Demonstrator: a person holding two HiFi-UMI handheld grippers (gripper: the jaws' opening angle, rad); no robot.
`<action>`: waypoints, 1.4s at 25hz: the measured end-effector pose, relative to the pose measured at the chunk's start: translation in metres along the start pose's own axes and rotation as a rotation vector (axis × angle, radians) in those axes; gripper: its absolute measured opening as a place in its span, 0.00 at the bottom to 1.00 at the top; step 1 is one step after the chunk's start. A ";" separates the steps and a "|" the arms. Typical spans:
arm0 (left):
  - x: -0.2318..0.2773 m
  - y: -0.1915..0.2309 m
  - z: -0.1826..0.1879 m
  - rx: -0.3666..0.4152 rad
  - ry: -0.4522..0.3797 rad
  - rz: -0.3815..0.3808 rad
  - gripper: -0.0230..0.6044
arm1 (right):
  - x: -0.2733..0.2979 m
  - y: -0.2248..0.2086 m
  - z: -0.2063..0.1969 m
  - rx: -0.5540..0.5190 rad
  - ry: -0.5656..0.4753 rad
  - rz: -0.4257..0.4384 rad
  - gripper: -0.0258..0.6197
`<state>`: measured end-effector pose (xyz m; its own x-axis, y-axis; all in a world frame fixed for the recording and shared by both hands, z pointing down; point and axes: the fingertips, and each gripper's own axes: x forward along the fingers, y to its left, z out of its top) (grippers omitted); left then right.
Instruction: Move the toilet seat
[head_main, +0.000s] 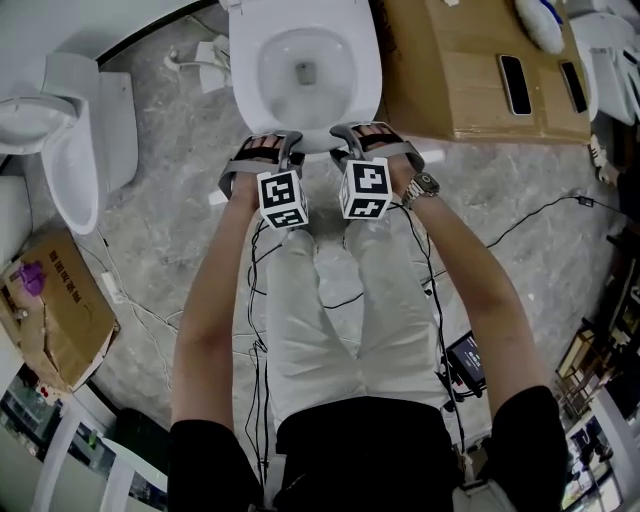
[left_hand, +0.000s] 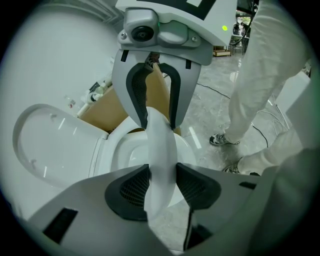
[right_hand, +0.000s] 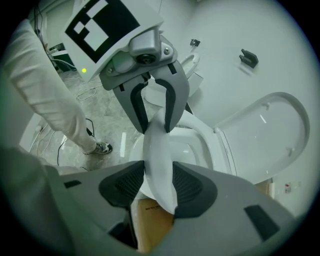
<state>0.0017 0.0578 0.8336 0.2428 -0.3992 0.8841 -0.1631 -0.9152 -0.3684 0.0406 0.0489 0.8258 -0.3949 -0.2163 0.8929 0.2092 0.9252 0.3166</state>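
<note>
Grasp step: left claw (left_hand: 162, 183) and right claw (right_hand: 157, 186) each pinch front edge of seat (left_hand: 161, 150); lid (left_hand: 45, 142) up. Next, likely: move both claws together, swinging seat on rear hinge.

Floor (head_main: 160, 240): grey marbled stone, glossy finish, shows streaks of reflected light. Wall (right_hand: 235, 25): plain white, w/ one dark bracket (right_hand: 248, 57) fixed to it. Second white toilet (head_main: 70, 140) stands at left edge of floor. Open cardboard box (head_main: 60, 320) at lower-left corner, purple item (head_main: 30, 277) inside. Large carton (head_main: 450, 70) at upper right. 2 phones (head_main: 516, 84) lie flat on its top, near its right edge. Black cables (head_main: 540, 212) run across floor, right side.
</note>
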 end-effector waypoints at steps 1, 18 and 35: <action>-0.004 0.004 0.001 0.002 0.001 0.000 0.32 | -0.003 -0.002 0.003 0.007 -0.005 0.008 0.32; -0.051 0.051 0.018 0.002 0.017 0.018 0.28 | -0.052 -0.038 0.015 0.012 -0.034 -0.094 0.25; -0.097 0.111 0.027 -0.004 0.023 0.108 0.23 | -0.093 -0.095 0.032 -0.070 0.013 -0.187 0.21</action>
<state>-0.0141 -0.0066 0.6996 0.2018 -0.4943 0.8456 -0.1908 -0.8666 -0.4611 0.0291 -0.0086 0.7024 -0.4214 -0.3870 0.8201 0.1954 0.8444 0.4988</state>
